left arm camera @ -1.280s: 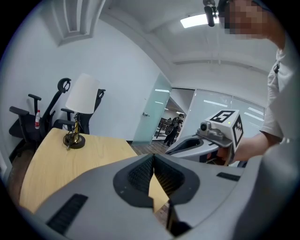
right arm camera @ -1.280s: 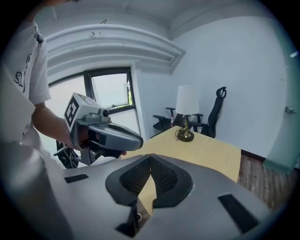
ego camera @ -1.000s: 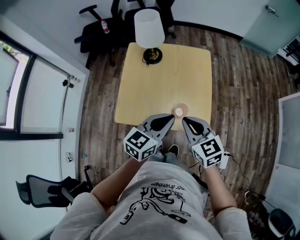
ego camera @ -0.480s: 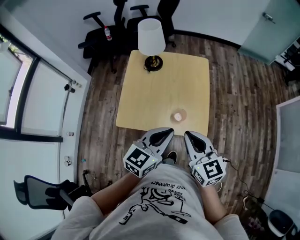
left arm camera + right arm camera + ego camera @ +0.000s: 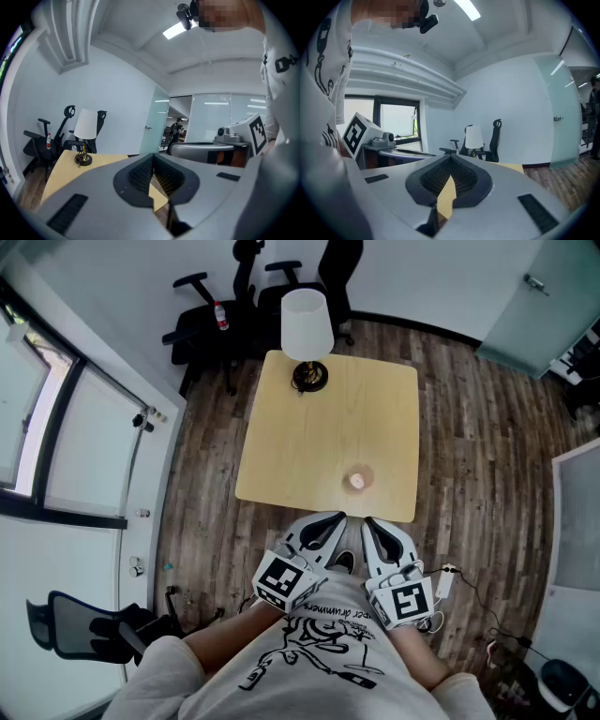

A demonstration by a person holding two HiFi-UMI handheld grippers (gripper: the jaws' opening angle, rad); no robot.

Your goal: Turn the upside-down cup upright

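Pressed together and empty, the left gripper [image 5: 335,518] and right gripper [image 5: 367,521] hang off the square pale-wood tabletop's [image 5: 328,427] near edge, safely clear of the small translucent cup [image 5: 357,480].

Pale yellow wooden bench [image 5: 319,427]; white-shaded lamp [image 5: 306,320]; brown plank floor [image 5: 469,446]; black office chairs [image 5: 211,324]; pale pinkish round cup [image 5: 357,480].

Dark plank floor [image 5: 478,456], pale square table [image 5: 319,427], white-shaded lamp [image 5: 307,322], black office chairs [image 5: 202,324], window [image 5: 37,427] left
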